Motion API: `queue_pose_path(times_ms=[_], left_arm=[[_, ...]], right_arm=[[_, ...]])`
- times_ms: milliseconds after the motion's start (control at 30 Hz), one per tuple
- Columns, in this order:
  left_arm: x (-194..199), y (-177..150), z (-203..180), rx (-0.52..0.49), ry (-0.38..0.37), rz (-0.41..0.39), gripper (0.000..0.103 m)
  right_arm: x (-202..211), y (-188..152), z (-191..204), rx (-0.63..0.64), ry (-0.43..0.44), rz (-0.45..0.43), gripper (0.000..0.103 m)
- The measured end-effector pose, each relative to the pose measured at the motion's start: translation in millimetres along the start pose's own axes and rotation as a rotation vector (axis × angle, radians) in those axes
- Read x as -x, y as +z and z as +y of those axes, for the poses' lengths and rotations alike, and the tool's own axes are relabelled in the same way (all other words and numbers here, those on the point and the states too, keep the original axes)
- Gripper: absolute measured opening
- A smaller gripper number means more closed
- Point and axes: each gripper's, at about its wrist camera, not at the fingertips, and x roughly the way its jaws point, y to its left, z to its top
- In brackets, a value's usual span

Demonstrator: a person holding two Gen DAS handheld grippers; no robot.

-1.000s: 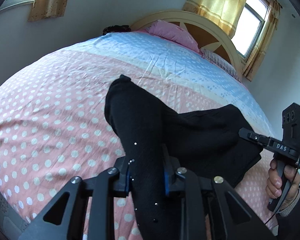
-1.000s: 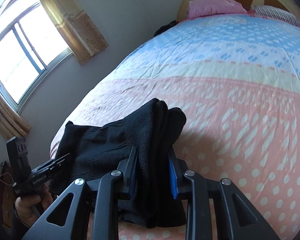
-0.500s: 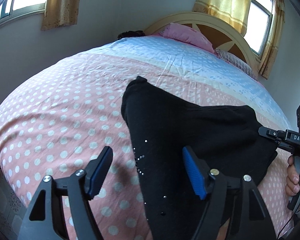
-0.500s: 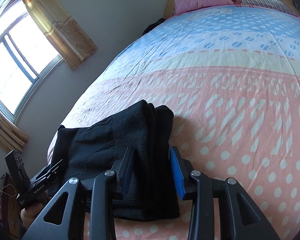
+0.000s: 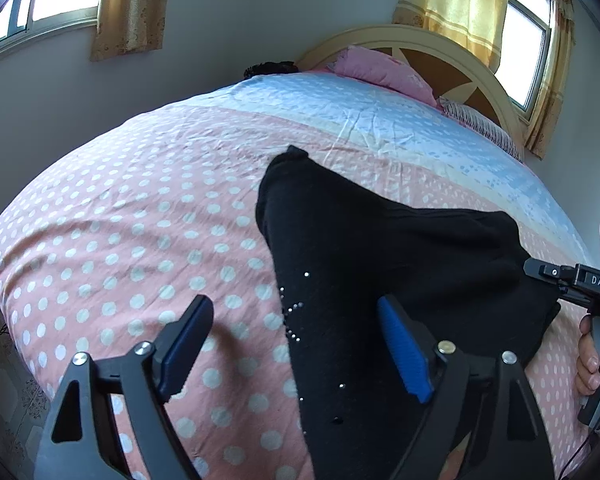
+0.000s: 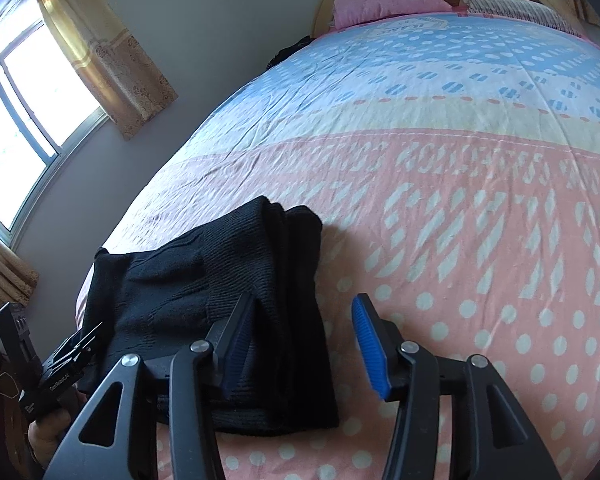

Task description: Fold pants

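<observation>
Pink bedding with white polka dots covers the near part of the bed (image 5: 112, 240), giving way farther off to a cream band and then a pale blue patterned stretch that runs up to the arched wooden headboard (image 5: 440, 46). A pink pillow (image 5: 384, 72) leans at the head, with a striped one just beside it. Grey walls close the room, and two windows hung with yellow-gold curtains (image 5: 460, 4) let in bright daylight; something small and dark sits at the far edge of the mattress by the wall.

My folded black pants (image 5: 380, 256) lie on the pink part of the bed, near its front edge. From my left camera the bundle's long axis runs crosswise, from my left claw toward my right one, with one narrower end pointing up the bed toward the headboard. Tiny sparkling studs dot the cloth near me. From my right camera the layered folded edges (image 6: 288, 264) face right.

My left claw (image 5: 296, 356) is spreading and stands wide; its right blue pad hovers over the pants, its left pad over bare sheet, and neither presses on the fabric. My right claw (image 6: 300, 344) is parting too, about half apart; the pants' edge lies between the pads, and I cannot see them pinching it. My right hand (image 5: 596, 352) grips its handle at the bed's edge.
</observation>
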Motion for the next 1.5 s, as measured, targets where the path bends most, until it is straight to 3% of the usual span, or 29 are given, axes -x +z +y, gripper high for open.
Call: queue_pose_path(times_ms=[200,333,533,867,1500], left_arm=[[17,-3,5,-0.001,0.074,-0.009,0.096],[50,-3,6,0.022,0.111,-0.072,0.096],[103,10,-15,0.015,0.055,-0.194,0.096],[172,28,-47,-0.054,-0.038,-0.34,0.103],[185,27,-54,-0.053,-0.046,-0.368,0.103]], right_arm=[[38,-5,4,-0.004,-0.091,-0.084,0.059],[79,-18,23,0.003,-0.111,-0.153,0.064],[139,-45,68,0.113,-0.18,-0.238,0.066],[217,-62,125,0.243,-0.181,-0.376,0.072],[232,-77,132,0.258,-0.178,-0.404,0.074]])
